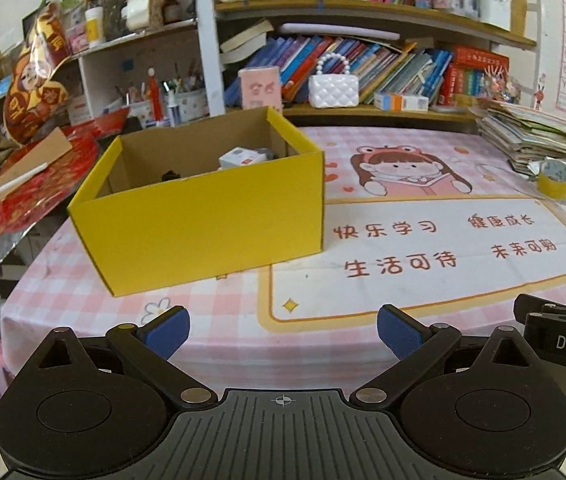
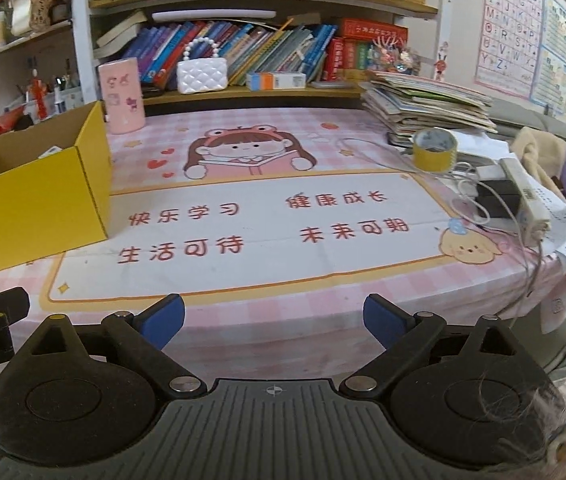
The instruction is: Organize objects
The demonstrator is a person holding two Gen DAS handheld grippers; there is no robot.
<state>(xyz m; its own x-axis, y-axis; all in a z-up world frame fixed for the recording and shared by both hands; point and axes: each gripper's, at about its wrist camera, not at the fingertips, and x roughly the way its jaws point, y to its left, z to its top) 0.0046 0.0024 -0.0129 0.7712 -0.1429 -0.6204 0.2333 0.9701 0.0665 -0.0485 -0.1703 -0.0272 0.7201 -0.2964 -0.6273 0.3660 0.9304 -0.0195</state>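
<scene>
Yellow cardboard box [image 1: 203,216] is sitting open-topped on the left part of the table [image 1: 243,320], which is wearing a pink checked cloth with a cartoon girl and red Chinese lettering. Nearest the cameras, the left hand-held gripper [image 1: 283,330] is hovering over the table's near edge with its blue-padded jaws standing wide apart and nothing between them. The right hand-held gripper [image 2: 273,320] is hovering beside it, jaws likewise spread wide and holding nothing. Each one's black body is showing at the edge of the other's view. Beyond the left hand-held gripper, the box is holding a small white carton [image 1: 241,158] and a dark item too hidden to name. Farther right, a roll of yellow tape [image 2: 435,150] is standing near a tilted stack of booklets [image 2: 427,106], with a white power strip [image 2: 525,196] and loose cables close by. A pink cylindrical holder [image 2: 121,96] is standing just behind the box. Behind everything, a white quilted handbag [image 2: 201,72] is resting on a bookshelf [image 2: 263,92] crowded with books.
</scene>
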